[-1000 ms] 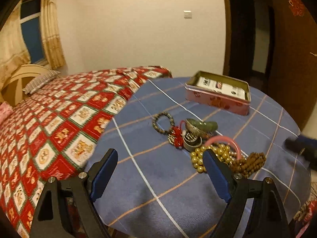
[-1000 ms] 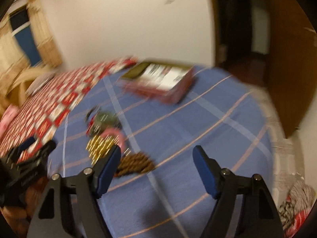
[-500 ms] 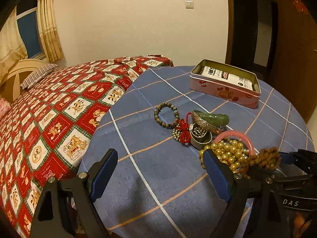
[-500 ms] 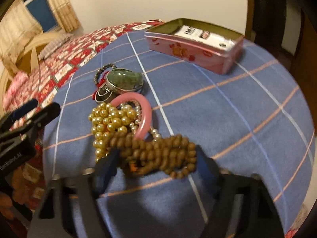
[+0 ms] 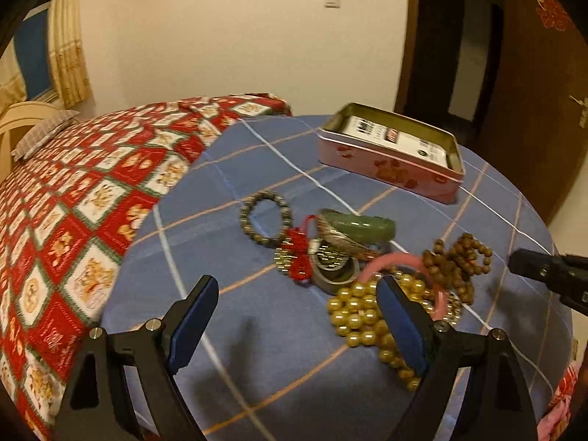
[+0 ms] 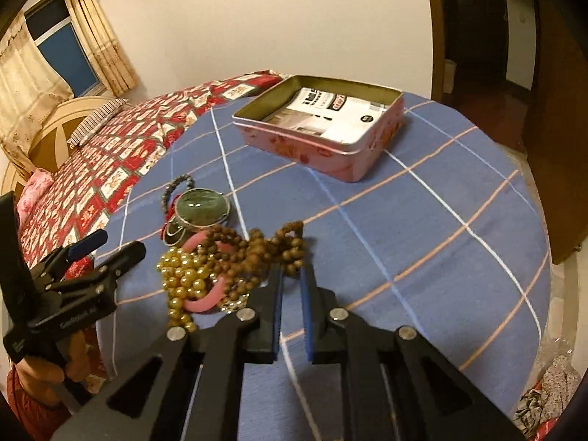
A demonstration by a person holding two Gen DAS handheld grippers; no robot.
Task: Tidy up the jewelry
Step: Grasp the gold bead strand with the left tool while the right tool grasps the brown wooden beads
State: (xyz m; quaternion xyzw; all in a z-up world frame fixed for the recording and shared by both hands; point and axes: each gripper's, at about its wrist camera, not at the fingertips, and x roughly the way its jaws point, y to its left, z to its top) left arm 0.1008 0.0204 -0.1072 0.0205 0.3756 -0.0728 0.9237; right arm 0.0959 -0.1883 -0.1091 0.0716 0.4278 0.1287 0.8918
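A heap of jewelry lies on the blue checked cloth [image 5: 257, 330]: a brown wooden bead string [image 5: 455, 261], a gold bead string [image 5: 360, 316], a pink bangle [image 5: 382, 261], a green stone bangle [image 5: 356, 228], a dark bead bracelet [image 5: 266, 222]. My right gripper [image 6: 292, 270] is shut on the end of the brown wooden bead string [image 6: 264, 246], which hangs lifted above the heap. My left gripper [image 5: 297, 294] is open and empty, just in front of the heap. An open pink tin [image 6: 323, 128] stands behind, with a printed card inside.
A red patterned bedspread [image 5: 92, 191] covers the bed to the left. A wooden door [image 5: 544, 92] and dark doorway are at the right. The pink tin also shows in the left wrist view [image 5: 389, 158]. The cloth's edge drops off at the right.
My right gripper has closed on the brown wooden bead string and raised it off the heap. My left gripper has stayed open and shifted slightly nearer the heap.
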